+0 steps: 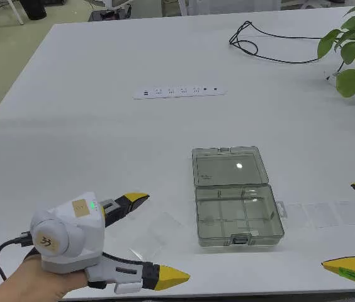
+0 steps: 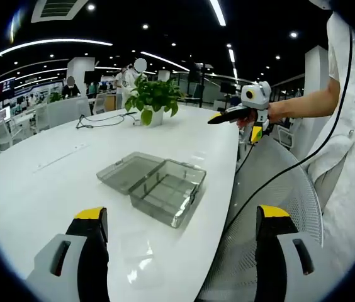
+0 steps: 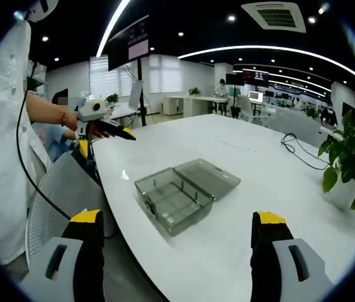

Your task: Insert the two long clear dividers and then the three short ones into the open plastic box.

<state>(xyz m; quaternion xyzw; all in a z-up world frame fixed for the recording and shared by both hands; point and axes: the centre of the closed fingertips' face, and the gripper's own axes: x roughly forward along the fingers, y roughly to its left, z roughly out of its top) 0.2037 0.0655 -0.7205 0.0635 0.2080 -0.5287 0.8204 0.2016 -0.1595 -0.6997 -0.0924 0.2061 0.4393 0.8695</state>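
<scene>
Head view: the open plastic box (image 1: 239, 217) lies lid-back on the desk (image 1: 70, 126), ready for loading, with clear dividers (image 1: 158, 226) flat beside it. The left gripper (image 1: 155, 236) gapes wide and empty over them, likely to pick one.

Left gripper view: the right gripper (image 2: 233, 126) hovers well apart.

Right gripper view: its jaws are spread wide, holding nothing.

An open-plan office. A wide white bench (image 1: 70, 126) carries a white power strip (image 1: 179, 92), a loose black cable (image 1: 239, 33) and, at its far right, a leafy potted plant (image 1: 351, 82). The dark ceiling holds long light strips (image 3: 247, 48) and an air vent (image 3: 270, 14). Far off stand desks (image 3: 190, 104) with monitors (image 3: 255, 95) and a hanging screen (image 3: 130, 43). A grey mesh chair (image 2: 303, 189) sits near.
</scene>
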